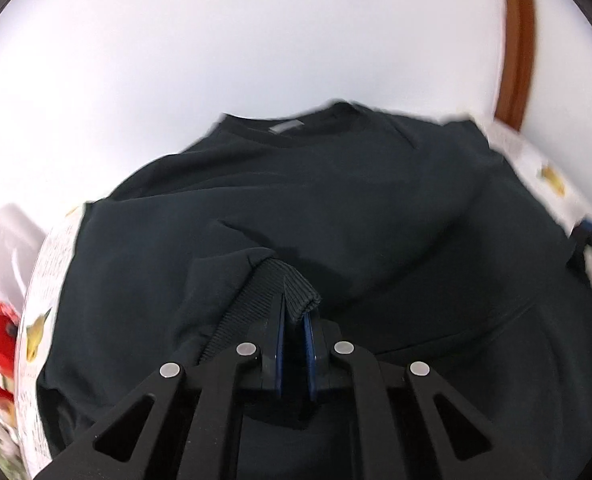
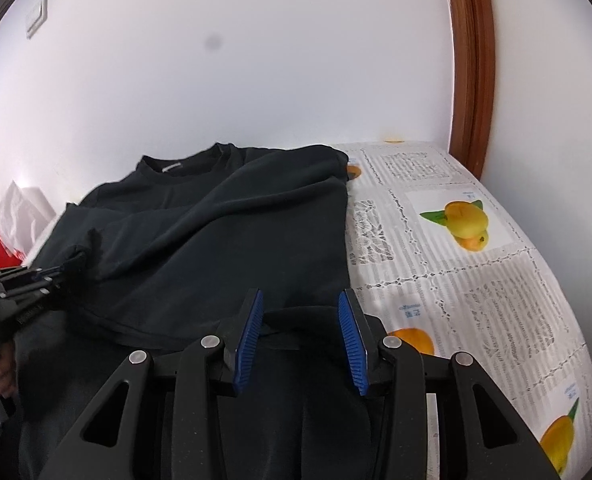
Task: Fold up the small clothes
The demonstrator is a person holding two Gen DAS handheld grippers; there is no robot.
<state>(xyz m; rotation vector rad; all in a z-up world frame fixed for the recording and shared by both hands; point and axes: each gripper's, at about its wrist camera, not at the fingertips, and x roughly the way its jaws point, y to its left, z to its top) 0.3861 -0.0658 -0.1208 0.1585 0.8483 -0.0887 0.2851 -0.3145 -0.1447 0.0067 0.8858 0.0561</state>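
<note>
Left gripper (image 1: 294, 320): you clench the sweatshirt's ribbed cuff (image 1: 291, 284), frame centre.
Right gripper (image 2: 300, 336): your ridged blue pads (image 2: 251, 336) stand released over the dark, soft sweatshirt (image 2: 223, 232).

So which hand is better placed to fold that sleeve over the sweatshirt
The left. The left gripper is already shut on the ribbed sleeve cuff and can carry it across the dark sweatshirt. The right gripper sits open at the near hem, holding nothing.
</note>
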